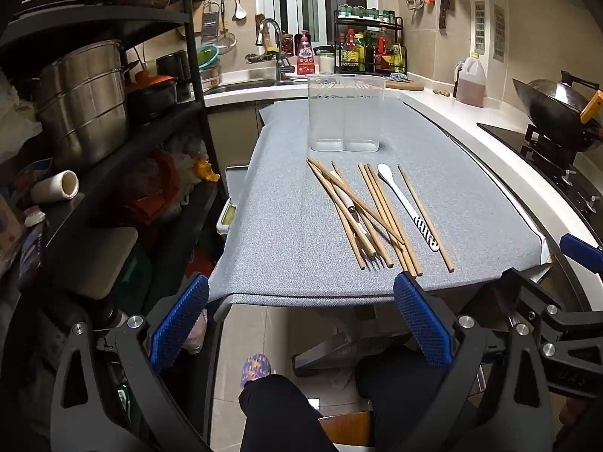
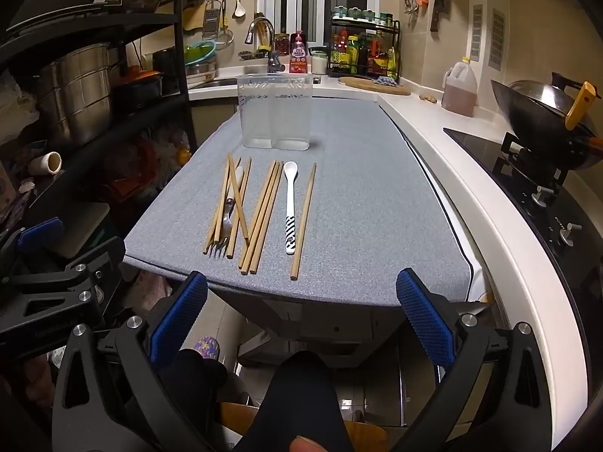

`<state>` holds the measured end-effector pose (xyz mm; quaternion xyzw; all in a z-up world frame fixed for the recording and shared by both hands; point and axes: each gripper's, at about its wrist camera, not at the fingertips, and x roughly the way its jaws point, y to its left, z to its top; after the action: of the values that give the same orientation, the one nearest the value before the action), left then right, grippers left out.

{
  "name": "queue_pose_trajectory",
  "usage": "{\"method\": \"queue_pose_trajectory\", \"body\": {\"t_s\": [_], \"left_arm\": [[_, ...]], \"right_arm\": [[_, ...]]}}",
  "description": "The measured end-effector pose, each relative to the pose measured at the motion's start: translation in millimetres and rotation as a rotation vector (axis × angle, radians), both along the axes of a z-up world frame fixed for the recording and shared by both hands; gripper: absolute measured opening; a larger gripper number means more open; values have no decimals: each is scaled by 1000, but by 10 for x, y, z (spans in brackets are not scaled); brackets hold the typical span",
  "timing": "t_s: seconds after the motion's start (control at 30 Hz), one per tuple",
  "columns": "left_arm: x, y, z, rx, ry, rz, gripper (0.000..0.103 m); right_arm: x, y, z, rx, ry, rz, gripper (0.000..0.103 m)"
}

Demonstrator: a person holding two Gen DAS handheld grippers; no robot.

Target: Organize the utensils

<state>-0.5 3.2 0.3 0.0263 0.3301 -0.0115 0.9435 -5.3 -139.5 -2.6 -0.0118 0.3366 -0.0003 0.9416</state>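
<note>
Both grippers hang just off the surface's near edge, the left gripper [image 1: 301, 324] and the right gripper [image 2: 301, 320] each spread wide and holding nothing. Just beyond them, near that edge, chopsticks [image 2: 260, 211] lie in a loose pile over a fork [image 2: 225, 226], with a white spoon [image 2: 290, 203] beside them. A clear holder [image 2: 276, 111] stands upright toward the far edge of the grey-clothed surface [image 2: 377, 207]. Kitchen behind: sink faucet [image 2: 260, 28], wok [image 2: 546, 128] on the right.
</note>
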Motion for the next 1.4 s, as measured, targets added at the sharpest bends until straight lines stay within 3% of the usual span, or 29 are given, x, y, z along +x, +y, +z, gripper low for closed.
{"method": "queue_pose_trajectory", "body": {"t_s": [1.4], "left_arm": [[-28, 14, -11, 2, -3, 5, 95]], "right_arm": [[-58, 29, -41, 0, 2, 5, 98]]}}
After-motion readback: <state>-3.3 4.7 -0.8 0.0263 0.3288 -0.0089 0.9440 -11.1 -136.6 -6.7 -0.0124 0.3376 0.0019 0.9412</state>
